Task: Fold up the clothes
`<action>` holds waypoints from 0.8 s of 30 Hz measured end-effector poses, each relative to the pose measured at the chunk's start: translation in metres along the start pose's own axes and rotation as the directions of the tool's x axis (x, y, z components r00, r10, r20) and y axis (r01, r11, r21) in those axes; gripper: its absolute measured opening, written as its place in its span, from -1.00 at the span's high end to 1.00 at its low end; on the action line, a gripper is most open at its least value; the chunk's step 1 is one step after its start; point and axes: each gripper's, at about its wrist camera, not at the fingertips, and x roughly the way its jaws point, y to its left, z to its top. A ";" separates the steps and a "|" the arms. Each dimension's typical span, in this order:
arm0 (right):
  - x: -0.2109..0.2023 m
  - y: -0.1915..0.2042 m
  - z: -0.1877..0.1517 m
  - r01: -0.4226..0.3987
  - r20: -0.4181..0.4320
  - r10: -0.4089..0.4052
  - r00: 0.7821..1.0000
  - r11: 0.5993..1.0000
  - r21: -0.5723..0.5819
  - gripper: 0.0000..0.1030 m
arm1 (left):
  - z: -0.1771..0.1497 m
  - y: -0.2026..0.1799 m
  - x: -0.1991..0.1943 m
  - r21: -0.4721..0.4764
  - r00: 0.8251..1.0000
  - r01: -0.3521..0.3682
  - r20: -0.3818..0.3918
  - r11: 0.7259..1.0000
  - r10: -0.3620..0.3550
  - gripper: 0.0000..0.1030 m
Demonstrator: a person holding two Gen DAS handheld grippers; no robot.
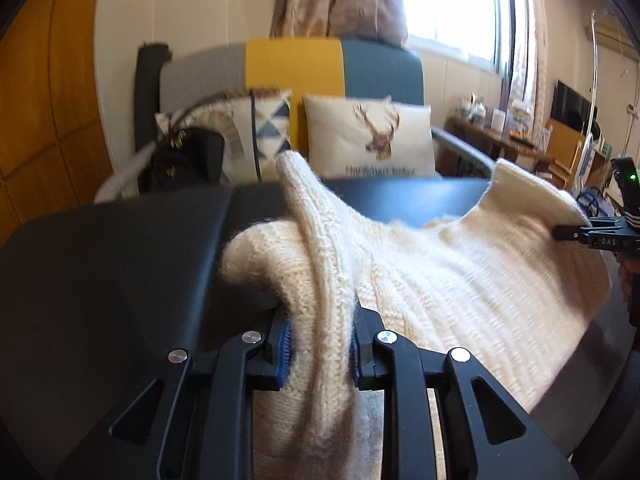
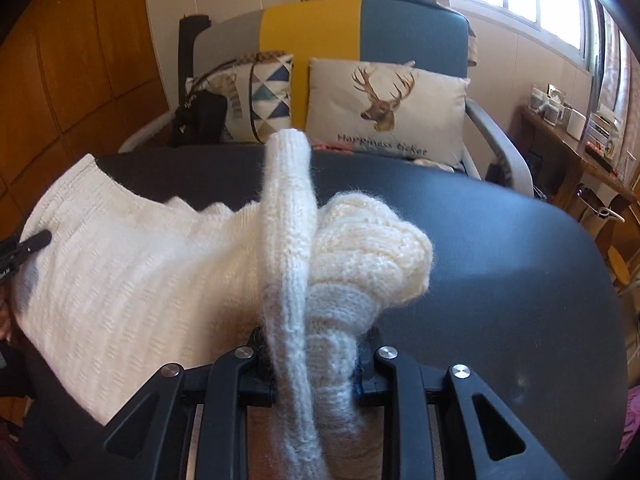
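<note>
A cream knitted sweater [image 1: 440, 264] lies spread across a dark grey table [image 1: 120, 260]. In the left wrist view my left gripper [image 1: 320, 344] is shut on a bunched fold of the knit, which stands up between the fingers. The right gripper [image 1: 568, 233] shows at the right edge, pinching the sweater's far corner. In the right wrist view my right gripper [image 2: 316, 368] is shut on a thick fold of the sweater [image 2: 120, 264], lifted a little off the table [image 2: 500, 260]. The left gripper's tip [image 2: 38, 240] rests on the knit at the far left.
Behind the table stands a grey, yellow and blue sofa [image 2: 412, 28] with a deer cushion [image 2: 384, 112], a triangle-pattern cushion [image 2: 268, 92] and a black bag [image 2: 200, 120]. A wooden side table [image 2: 568, 148] with small items is at the right, under a window.
</note>
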 end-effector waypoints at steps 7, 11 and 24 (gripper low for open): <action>0.004 0.050 0.033 -0.064 0.054 0.068 0.996 0.996 -0.068 0.54 | -0.002 0.025 -0.040 -0.033 0.994 -0.069 0.077 0.997 0.071 0.63; 0.016 0.084 0.048 -0.122 0.066 0.129 0.989 0.987 -0.101 0.54 | -0.012 0.049 -0.065 -0.078 0.984 -0.134 0.107 0.988 0.142 0.63; 0.077 0.241 0.121 -0.332 0.022 0.356 0.934 0.890 -0.312 0.54 | -0.044 0.152 -0.142 -0.280 0.899 -0.374 0.127 0.884 0.420 0.62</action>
